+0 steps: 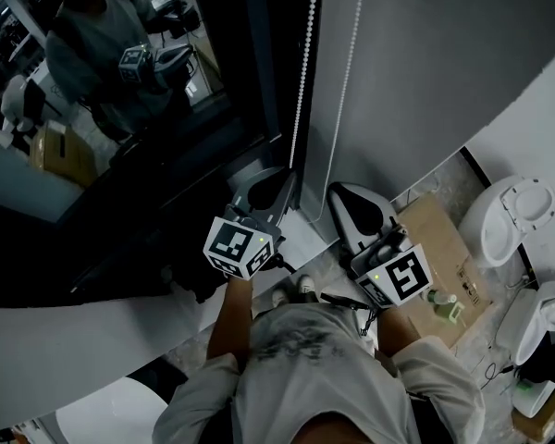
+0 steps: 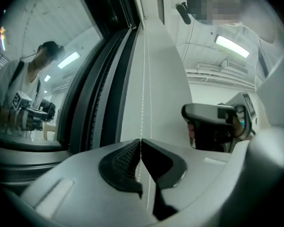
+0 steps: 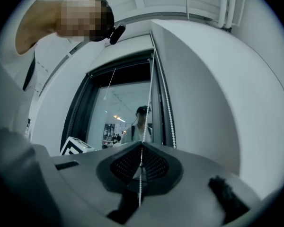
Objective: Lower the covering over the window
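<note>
Left tool [image 2: 141, 141] and right tool [image 3: 142, 145] each pinch the chain [image 3: 149, 93]. Window [image 3: 118, 112] looks uncovered, so I judge the lowering barely begun.

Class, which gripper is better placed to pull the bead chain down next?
Probably left. The left gripper and right gripper are shut on the bead chain, but in the head view the left grips slightly higher, leaving more downward travel.
</note>
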The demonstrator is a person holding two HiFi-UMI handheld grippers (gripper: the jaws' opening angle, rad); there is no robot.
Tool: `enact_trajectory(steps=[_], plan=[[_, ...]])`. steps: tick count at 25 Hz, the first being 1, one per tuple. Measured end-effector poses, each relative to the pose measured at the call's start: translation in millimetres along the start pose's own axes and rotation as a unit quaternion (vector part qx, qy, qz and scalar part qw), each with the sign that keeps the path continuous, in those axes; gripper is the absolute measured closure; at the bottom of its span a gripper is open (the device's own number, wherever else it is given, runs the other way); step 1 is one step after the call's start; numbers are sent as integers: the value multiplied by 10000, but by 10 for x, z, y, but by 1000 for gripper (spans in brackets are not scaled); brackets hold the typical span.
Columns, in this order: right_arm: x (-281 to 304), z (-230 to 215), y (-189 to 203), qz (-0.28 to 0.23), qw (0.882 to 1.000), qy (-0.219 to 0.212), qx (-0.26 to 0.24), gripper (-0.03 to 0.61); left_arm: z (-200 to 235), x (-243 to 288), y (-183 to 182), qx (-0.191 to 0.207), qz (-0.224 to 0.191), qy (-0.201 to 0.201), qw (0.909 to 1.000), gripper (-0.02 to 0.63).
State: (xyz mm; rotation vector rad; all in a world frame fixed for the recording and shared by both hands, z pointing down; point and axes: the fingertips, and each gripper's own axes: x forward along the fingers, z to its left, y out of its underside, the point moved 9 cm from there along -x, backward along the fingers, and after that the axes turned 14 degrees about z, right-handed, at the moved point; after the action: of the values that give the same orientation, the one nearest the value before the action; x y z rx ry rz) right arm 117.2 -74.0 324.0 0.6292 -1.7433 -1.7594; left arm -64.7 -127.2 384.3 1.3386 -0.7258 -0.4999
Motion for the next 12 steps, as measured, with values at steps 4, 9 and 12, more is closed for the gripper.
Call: enact_trajectory(steps=[4,9,12], plan=[[72,-36,-227,-289,9993,-202,-78,561,-76,-154,54,9,-88,152,9998,597],[121,-60,-417,-573,9976,-387,1,559,-181,-208,220,34,72,228,9997,597],[154,-46,-505,-633,9968,-486,-32,479,-227,-261,318,-83,101,288,9995,598]])
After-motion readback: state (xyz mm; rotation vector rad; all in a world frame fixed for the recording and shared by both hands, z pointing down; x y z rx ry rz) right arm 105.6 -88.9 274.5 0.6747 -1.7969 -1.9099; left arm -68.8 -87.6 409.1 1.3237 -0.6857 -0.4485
